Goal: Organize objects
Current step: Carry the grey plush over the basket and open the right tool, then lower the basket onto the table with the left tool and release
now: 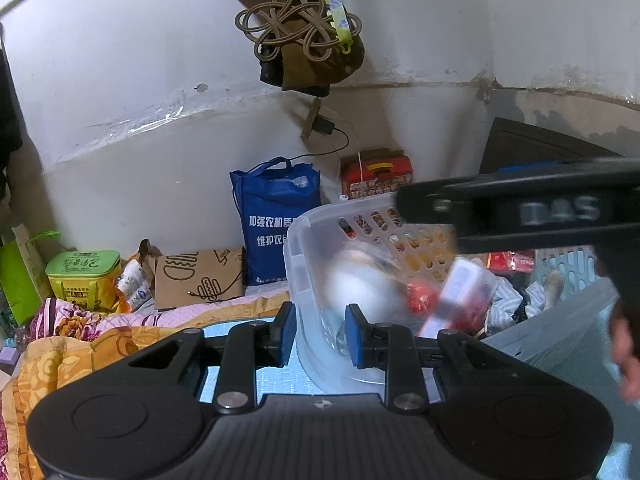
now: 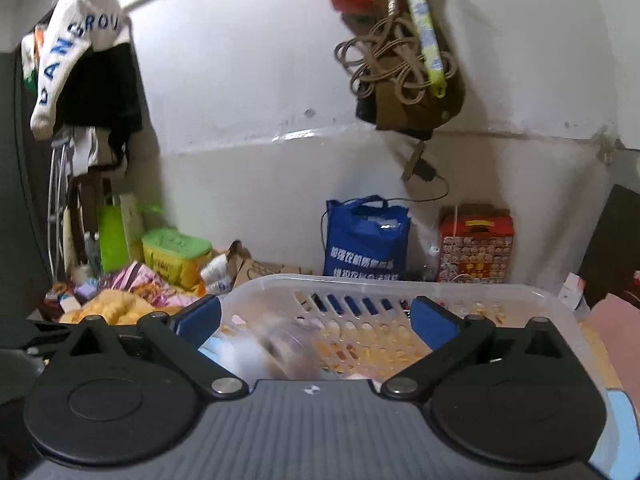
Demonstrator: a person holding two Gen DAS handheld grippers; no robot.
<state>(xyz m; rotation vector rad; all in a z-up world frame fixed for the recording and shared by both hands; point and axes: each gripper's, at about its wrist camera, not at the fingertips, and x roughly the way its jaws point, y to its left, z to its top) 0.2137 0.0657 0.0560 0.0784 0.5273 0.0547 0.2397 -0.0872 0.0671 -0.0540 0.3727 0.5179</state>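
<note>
The left claw (image 1: 320,334) sits nearest, its blue pads (image 1: 287,334) drawn in narrow on the near wall of the clear plastic basket (image 1: 304,264), one pad outside and one inside, so it appears to be steadying the basket by its rim. The basket rests on a bed with a light blue mat (image 1: 280,380) under it, not a table.

The right claw (image 2: 316,322) hovers over the same basket with its jaws spread wide and nothing gripped between them. Below it a blurred, pale packet (image 2: 276,350) is dropping into the basket; in the left view it shows as a white-and-red smear (image 1: 460,294) above the things already inside, among them a red round thing (image 1: 420,300) and something white.

The step in hand looks like the release of one item into the basket. To do it well, keep the left grip firm and level so the light basket does not tip, keep the right claw over the basket's middle until the packet has settled, then lift clear of the rim.

Further back a second, pale blue basket (image 1: 568,264) holds crumpled clothing, likely the next source. Beyond stand a blue bag (image 1: 276,216) and a red box (image 1: 376,176) against the wall.
</note>
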